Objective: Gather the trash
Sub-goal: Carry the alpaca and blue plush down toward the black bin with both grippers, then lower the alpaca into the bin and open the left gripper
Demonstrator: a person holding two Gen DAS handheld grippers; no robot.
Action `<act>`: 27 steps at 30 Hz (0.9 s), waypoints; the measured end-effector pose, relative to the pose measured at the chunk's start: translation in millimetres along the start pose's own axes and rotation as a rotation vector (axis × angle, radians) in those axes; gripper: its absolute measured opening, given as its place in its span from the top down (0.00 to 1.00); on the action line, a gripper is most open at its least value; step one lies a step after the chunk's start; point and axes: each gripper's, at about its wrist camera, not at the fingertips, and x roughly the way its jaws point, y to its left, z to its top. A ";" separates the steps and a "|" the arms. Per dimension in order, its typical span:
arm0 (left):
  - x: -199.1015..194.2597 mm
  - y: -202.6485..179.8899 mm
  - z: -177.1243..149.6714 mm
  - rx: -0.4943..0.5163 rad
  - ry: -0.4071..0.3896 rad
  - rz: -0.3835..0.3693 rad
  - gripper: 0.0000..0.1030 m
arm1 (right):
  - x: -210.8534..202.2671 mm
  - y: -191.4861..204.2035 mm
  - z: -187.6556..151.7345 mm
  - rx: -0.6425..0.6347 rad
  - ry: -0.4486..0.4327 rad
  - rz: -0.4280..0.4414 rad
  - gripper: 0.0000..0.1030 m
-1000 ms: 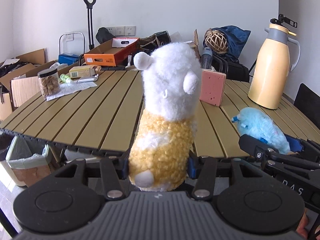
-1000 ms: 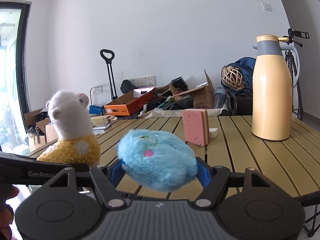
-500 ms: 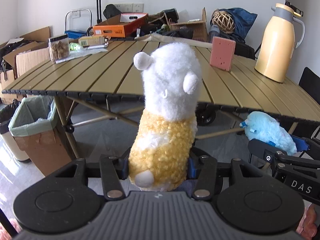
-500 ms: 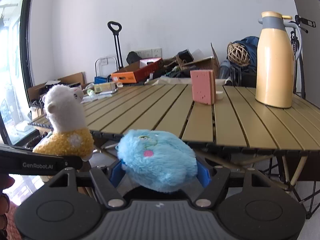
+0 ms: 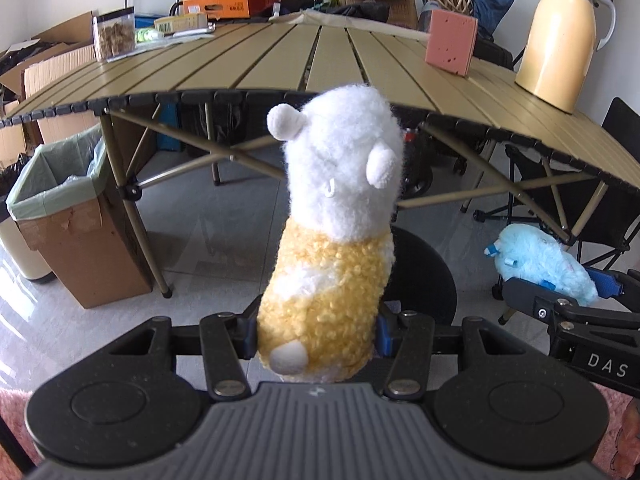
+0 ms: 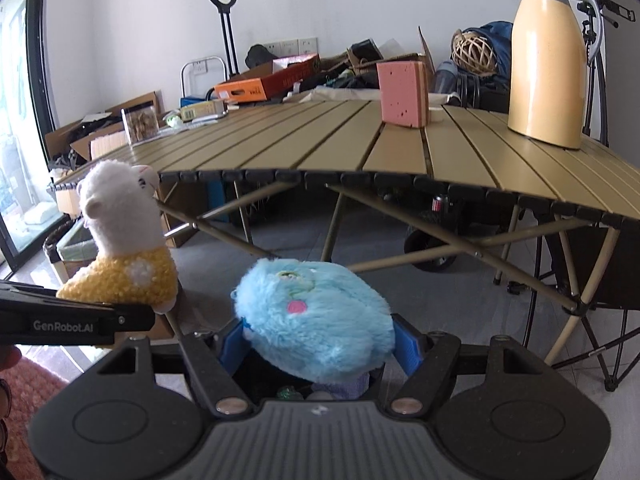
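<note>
Lined cardboard bin stands on the floor far left, beside the table leg. Left gripper pinches the alpaca plush upright, off the table. Right gripper clamps the blue plush, apparently tilted; its underside is hidden.
</note>
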 end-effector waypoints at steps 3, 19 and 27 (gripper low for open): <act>7.8 1.1 -6.6 -0.003 0.026 0.002 0.50 | 3.7 0.4 -4.6 0.000 0.032 -0.003 0.31; 50.1 15.8 -34.3 -0.025 0.145 0.024 0.50 | 34.0 1.0 -31.7 -0.015 0.185 -0.042 0.31; 70.3 26.8 -40.9 -0.051 0.217 0.055 0.50 | 55.0 -8.5 -45.0 -0.004 0.280 -0.073 0.31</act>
